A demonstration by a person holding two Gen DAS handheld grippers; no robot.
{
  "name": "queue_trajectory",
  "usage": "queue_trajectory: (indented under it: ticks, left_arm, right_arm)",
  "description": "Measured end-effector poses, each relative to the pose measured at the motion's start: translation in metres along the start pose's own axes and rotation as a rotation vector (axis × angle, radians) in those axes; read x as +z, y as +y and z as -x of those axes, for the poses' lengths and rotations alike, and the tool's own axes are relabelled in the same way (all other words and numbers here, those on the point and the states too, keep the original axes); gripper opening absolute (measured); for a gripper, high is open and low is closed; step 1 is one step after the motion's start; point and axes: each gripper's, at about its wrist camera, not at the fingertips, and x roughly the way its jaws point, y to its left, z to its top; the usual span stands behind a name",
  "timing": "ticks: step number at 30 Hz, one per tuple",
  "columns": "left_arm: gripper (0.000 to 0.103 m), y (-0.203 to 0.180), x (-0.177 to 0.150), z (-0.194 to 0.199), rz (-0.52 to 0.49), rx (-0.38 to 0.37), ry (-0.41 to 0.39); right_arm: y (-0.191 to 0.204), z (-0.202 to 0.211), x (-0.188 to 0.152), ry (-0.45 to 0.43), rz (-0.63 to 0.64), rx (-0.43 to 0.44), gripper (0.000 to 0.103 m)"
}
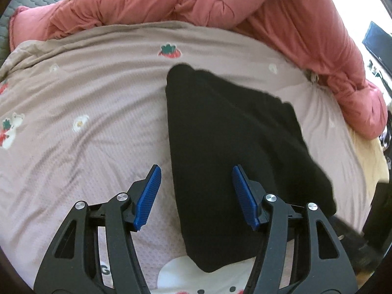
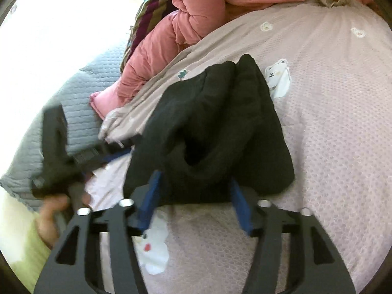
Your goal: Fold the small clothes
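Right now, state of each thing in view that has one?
black garment: folded over, lying on the bedspread, not gripped.
left gripper: open, fingers apart, nothing pinched.
right gripper: open, fingers apart at the garment's near edge.
pink quilt: bunched at the bed's far side.
bedspread: spread out, lightly wrinkled.

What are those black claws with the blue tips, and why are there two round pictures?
They are two grabbing tools that a person holds, one in each hand. Each carries a small camera looking along its fingers, so each picture comes from one tool. One shows the left gripper, the other the right gripper. Both stand open and hold nothing. A black garment lies on a pinkish blanket printed with bears and strawberries. A pink padded jacket is bunched up behind. The person's hand shows too.
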Motion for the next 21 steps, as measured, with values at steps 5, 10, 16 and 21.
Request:
queue_trajectory:
  ticks: [5, 10, 16, 21]
  left_arm:
    - [0.052, -0.003, -0.005, 0.004, -0.029, 0.007, -0.015]
    - [0.052, -0.008, -0.008, 0.005, -0.050, 0.011, -0.020]
    - [0.052, -0.009, -0.009, 0.004, -0.049, 0.003, -0.021]
    - [0.052, -0.013, -0.010, 0.008, -0.057, -0.007, -0.022]
  right_arm:
    - [-0.012, -0.011, 0.034, 0.039, -0.118, 0.089, 0.076]
    - [-0.017, -0.040, 0.067, 0.105, -0.142, 0.077, 0.076]
    - [-0.017, -0.060, 0.078, 0.132, -0.096, 0.023, 0.045]
    - [0.001, -0.050, 0.079, 0.102, 0.095, -0.039, 0.020]
